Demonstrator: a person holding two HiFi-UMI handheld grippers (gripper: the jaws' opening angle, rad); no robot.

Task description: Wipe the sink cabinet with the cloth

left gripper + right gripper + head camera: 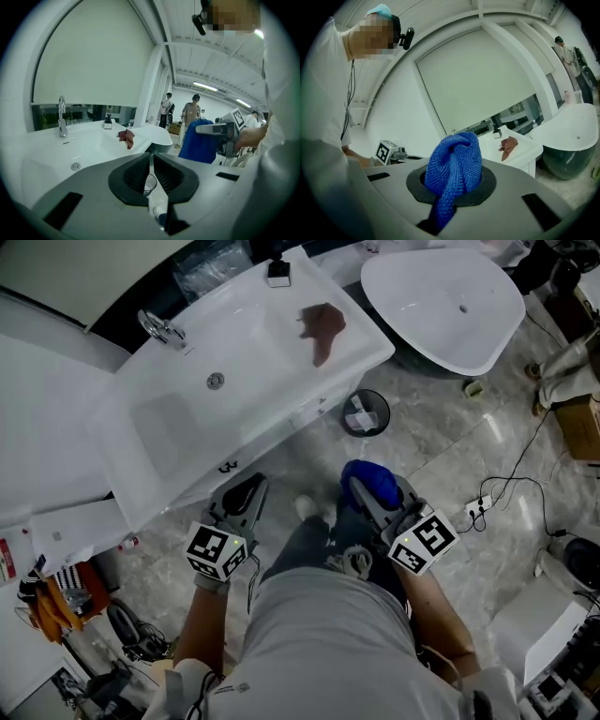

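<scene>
The white sink cabinet (234,442) stands ahead of me, its basin top (253,343) carrying a brown smear or rag (322,329). My right gripper (367,491) is shut on a bunched blue cloth (370,480), which fills the right gripper view (454,171) and hides the jaws. My left gripper (246,495) hangs shut and empty in front of the cabinet's lower edge; in its own view (151,174) the jaws meet. Both grippers are held low, near my legs, short of the cabinet front.
A tap (161,329) and a small soap dispenser (278,273) sit on the basin top. A second white basin (445,301) stands at the right, a black waste bin (365,412) between them. Cables (511,488) and boxes lie on the marble floor. People stand far off (192,110).
</scene>
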